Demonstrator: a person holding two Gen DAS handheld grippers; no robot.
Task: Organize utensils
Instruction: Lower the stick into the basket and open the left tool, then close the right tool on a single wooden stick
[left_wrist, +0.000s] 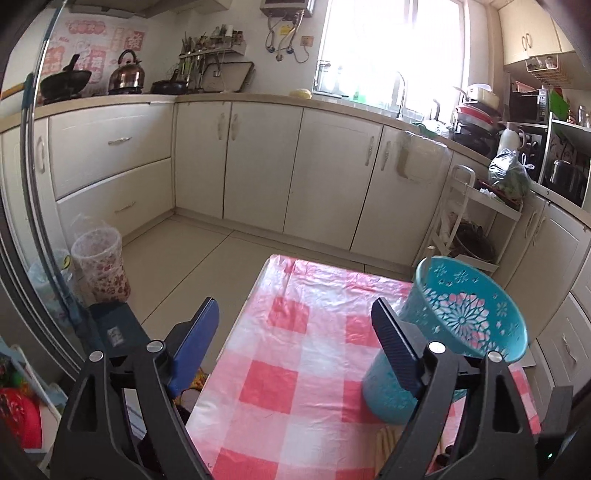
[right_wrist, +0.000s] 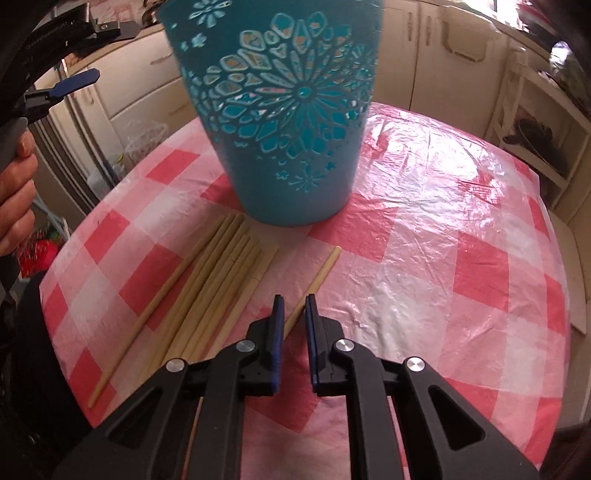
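Note:
A teal cut-out utensil holder stands upright on the pink checked tablecloth; it also shows in the left wrist view. Several pale wooden chopsticks lie in a bundle in front of it. A single chopstick lies apart to their right, running between the fingers of my right gripper, whose jaws stand narrowly apart around it. My left gripper is wide open and empty, above the table's left edge, its right finger close to the holder.
Cream kitchen cabinets ring the room. A lined waste bin stands on the floor left of the table. A white rack stands beyond the table's far right. The left gripper and hand show at upper left.

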